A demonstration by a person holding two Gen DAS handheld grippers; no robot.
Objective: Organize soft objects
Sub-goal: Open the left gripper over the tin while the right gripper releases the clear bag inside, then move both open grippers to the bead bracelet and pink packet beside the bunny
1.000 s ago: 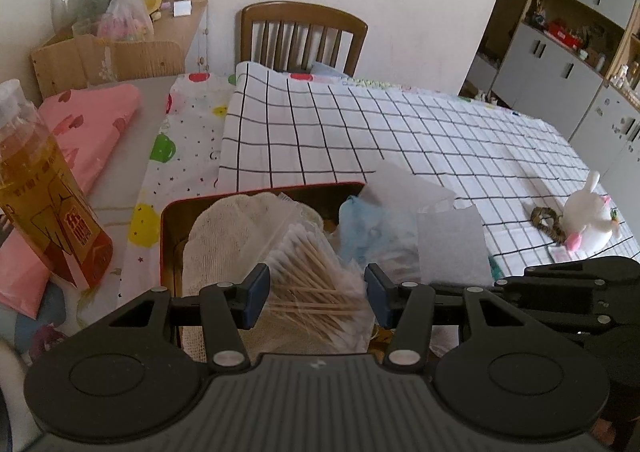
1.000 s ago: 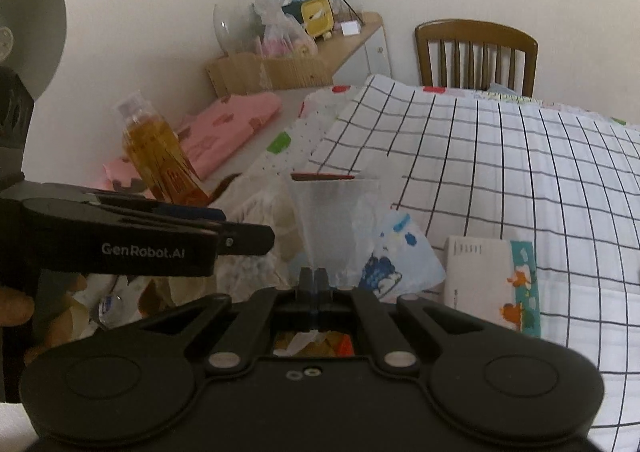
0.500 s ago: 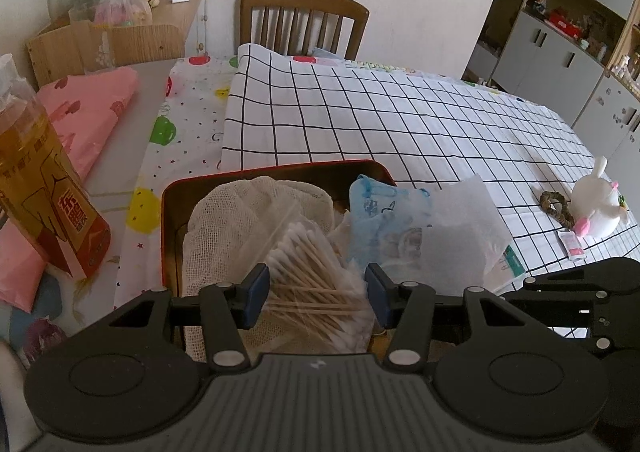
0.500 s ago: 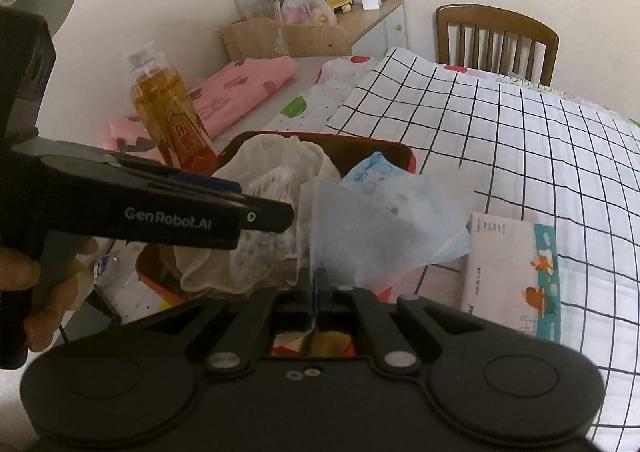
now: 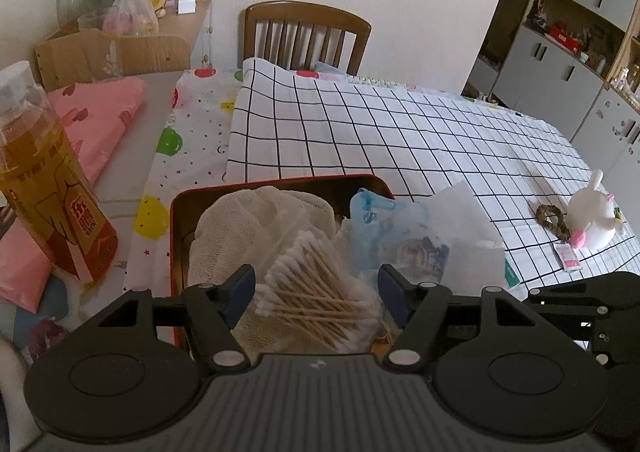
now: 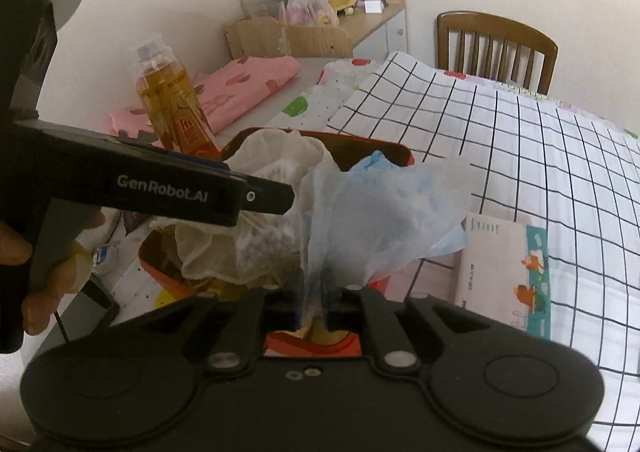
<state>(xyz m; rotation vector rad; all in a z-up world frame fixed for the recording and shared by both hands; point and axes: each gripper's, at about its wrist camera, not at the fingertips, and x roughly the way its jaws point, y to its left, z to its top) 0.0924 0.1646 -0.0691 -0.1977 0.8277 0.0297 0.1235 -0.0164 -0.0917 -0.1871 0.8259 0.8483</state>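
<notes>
A red tray (image 5: 280,182) holds a white gauze cloth (image 5: 256,212), a clear bag of cotton swabs (image 5: 316,284) and a blue printed packet (image 5: 400,236). My left gripper (image 5: 316,286) is open and empty, its fingers either side of the swab bag, above it. My right gripper (image 6: 314,284) is shut on a thin white tissue sheet (image 6: 384,212), held over the tray's right side (image 6: 400,156). The sheet also shows in the left wrist view (image 5: 468,228), lying over the blue packet.
An orange-liquid bottle (image 5: 44,192) stands left of the tray. A pink folded cloth (image 5: 96,124) lies behind it. A white rabbit toy (image 5: 592,216) and a small brown ring (image 5: 552,216) sit far right. A printed tissue pack (image 6: 504,276) lies right of the tray. A chair (image 5: 308,36) stands behind the table.
My right gripper has carried the tissue sheet down and over the tray, beside the blue packet. The left gripper has stayed open over the swab bag.
</notes>
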